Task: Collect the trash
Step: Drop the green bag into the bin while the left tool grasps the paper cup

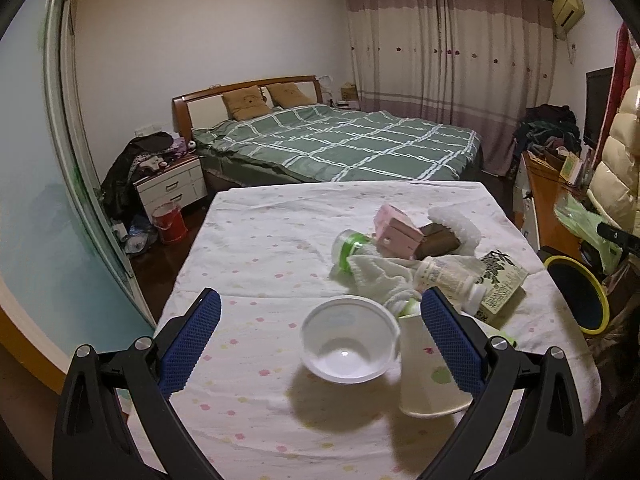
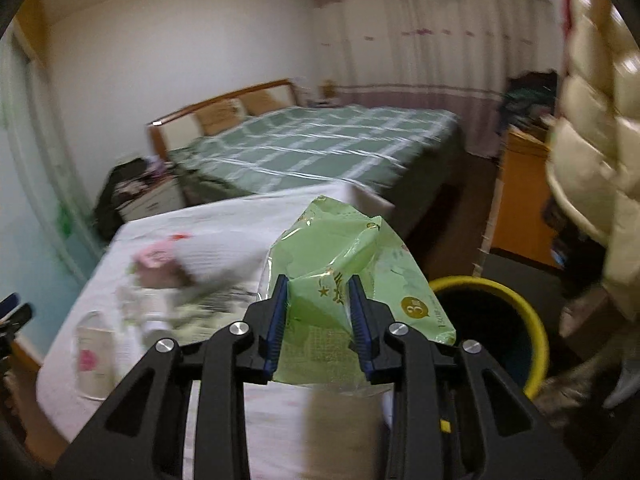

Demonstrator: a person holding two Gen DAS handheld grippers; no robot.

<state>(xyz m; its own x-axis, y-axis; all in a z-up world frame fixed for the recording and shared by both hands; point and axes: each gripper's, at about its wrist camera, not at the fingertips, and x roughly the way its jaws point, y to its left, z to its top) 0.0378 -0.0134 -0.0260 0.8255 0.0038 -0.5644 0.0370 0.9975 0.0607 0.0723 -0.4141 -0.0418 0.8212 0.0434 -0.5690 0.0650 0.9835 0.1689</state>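
My left gripper [image 1: 320, 308] is open above the cloth-covered table [image 1: 256, 248], with a white plastic bowl [image 1: 348, 340] between its fingers and a paper cup [image 1: 424, 376] at the right finger. Behind lie bottles [image 1: 448, 276], a pink box [image 1: 396, 228], a green-printed carton [image 1: 500, 284] and white cloth [image 1: 380, 276]. My right gripper [image 2: 318, 284] is shut on a light green plastic wrapper [image 2: 344, 252], held at the table's right edge beside the yellow-rimmed bin [image 2: 500, 320]. The bin also shows in the left wrist view [image 1: 576, 296].
A bed with a green plaid cover [image 1: 340, 140] stands behind the table. A nightstand [image 1: 172, 184] and red bucket [image 1: 170, 224] are at the left. A wooden desk [image 1: 548, 204] and a cream padded jacket [image 2: 592, 140] are at the right.
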